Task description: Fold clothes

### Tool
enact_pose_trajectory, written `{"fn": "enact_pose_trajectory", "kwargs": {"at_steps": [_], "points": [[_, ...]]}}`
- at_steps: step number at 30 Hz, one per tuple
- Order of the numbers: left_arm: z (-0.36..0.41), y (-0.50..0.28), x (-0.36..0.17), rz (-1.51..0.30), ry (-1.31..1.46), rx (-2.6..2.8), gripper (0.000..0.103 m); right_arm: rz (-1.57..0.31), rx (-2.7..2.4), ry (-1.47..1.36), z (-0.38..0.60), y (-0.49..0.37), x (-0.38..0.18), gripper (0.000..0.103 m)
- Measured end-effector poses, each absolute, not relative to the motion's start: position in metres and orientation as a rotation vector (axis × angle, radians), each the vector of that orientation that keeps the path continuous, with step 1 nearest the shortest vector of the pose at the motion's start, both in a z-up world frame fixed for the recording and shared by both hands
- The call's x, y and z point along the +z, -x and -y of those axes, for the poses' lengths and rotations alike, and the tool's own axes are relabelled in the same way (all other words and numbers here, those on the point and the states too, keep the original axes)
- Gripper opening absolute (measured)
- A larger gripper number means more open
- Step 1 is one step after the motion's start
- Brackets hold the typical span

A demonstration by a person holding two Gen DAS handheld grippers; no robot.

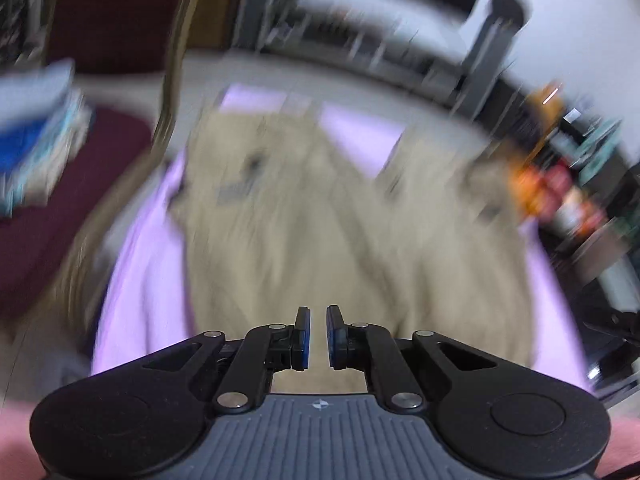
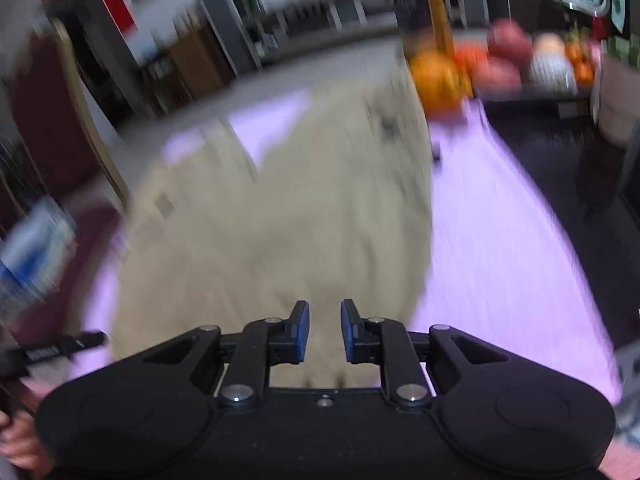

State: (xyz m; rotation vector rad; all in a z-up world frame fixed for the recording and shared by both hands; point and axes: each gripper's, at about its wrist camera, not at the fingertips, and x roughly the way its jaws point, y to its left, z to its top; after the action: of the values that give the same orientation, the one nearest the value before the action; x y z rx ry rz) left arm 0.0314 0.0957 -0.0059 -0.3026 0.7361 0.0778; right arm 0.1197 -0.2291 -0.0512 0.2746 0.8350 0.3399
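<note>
- My left gripper [image 1: 318, 336] hangs over the near edge of the trousers [image 1: 320, 216], jaws a narrow gap apart, holding nothing.
- My right gripper [image 2: 325, 332] hangs over the same edge, jaws wider, also holding nothing.
- The trousers lie on the cloth [image 2: 500, 220], legs pointing away; both views are smeared, so they look spread flat, but I can't be sure.
- Risk: closing through this blur, I could pinch only 1 layer or snag the cloth underneath.

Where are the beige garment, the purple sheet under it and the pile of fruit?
beige garment [image 1: 304, 216], left wrist view, on the middle of the cloth.
purple sheet [image 2: 500, 232], right wrist view, on the bare stretch right of the garment.
pile of fruit [image 2: 436, 76], right wrist view, on the orange one.
</note>
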Motion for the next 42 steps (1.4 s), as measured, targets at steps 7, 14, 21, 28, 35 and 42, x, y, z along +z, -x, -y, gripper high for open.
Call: {"fn": "enact_pose_trajectory", "kwargs": {"at_steps": [7, 14, 21, 28, 35, 42], "points": [[-0.089, -0.071, 0.054, -0.582, 0.230, -0.051, 0.017, -0.600, 0.521, -0.406, 0.215, -0.162, 0.031, 0.031], [-0.097, -0.145, -0.038, -0.772, 0.219, -0.103, 0.014, -0.717, 0.505, -0.437, 0.202, -0.243, -0.059, 0.044], [-0.068, -0.168, -0.068, -0.768, 0.260, -0.239, 0.012, -1.001, 0.656, -0.626, 0.180, -0.269, -0.160, 0.014], [-0.080, -0.204, -0.131, -0.888, 0.238, -0.046, 0.013, -1.273, 0.571, -0.778, 0.181, -0.292, -0.234, 0.000], [-0.134, -0.185, -0.122, -0.854, 0.248, 0.287, 0.012, -0.968, 0.064, -0.696, 0.301, -0.278, -0.203, 0.000], [-0.144, -0.128, -0.081, -0.753, 0.216, 0.293, 0.011, -0.820, 0.084, -0.585, 0.323, -0.238, -0.166, 0.014]]}}
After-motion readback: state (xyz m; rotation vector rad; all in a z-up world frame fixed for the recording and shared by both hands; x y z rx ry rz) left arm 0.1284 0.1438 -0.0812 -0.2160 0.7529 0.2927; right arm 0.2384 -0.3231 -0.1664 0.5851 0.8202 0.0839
